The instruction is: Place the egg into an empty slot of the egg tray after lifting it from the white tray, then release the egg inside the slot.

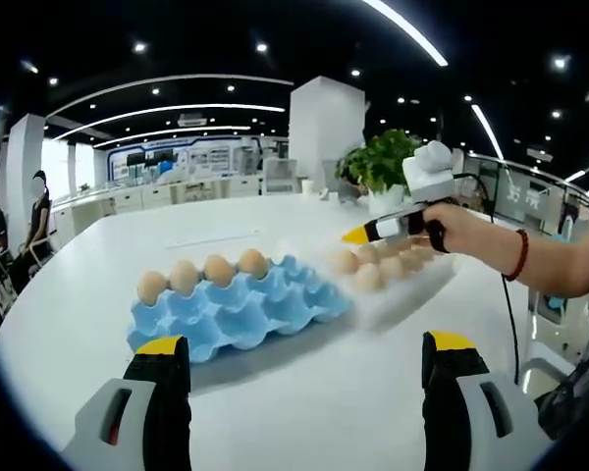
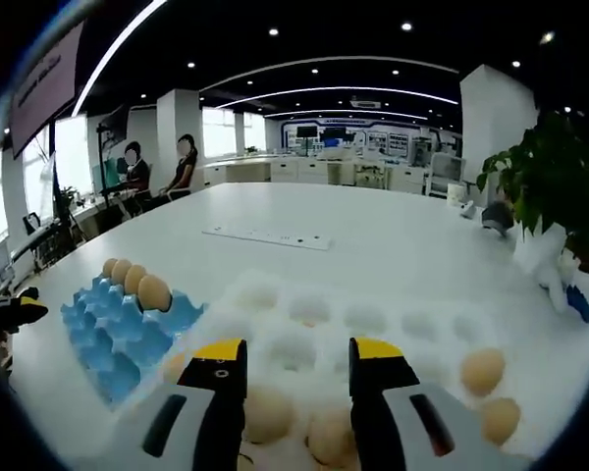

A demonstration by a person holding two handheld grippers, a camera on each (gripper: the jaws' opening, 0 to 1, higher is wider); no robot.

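The blue egg tray (image 1: 238, 309) lies on the white table with several eggs (image 1: 219, 270) in its far row; its other slots are bare. To its right the white tray (image 1: 412, 285) holds several eggs (image 1: 369, 276). My left gripper (image 1: 304, 343) hangs wide open in front of the blue tray, holding nothing. My right gripper (image 2: 298, 349), held by a hand (image 1: 450, 228), hovers open just over the white tray (image 2: 373, 319), with two eggs (image 2: 270, 412) below its jaws. The blue egg tray (image 2: 118, 334) sits left of it.
A white power strip (image 2: 267, 236) lies further back on the table. A potted plant (image 1: 381, 162) stands beyond the white tray. More eggs (image 2: 482, 371) rest at that tray's right end. People sit at desks (image 2: 182, 162) far off. The person's forearm (image 1: 560, 265) reaches in from the right.
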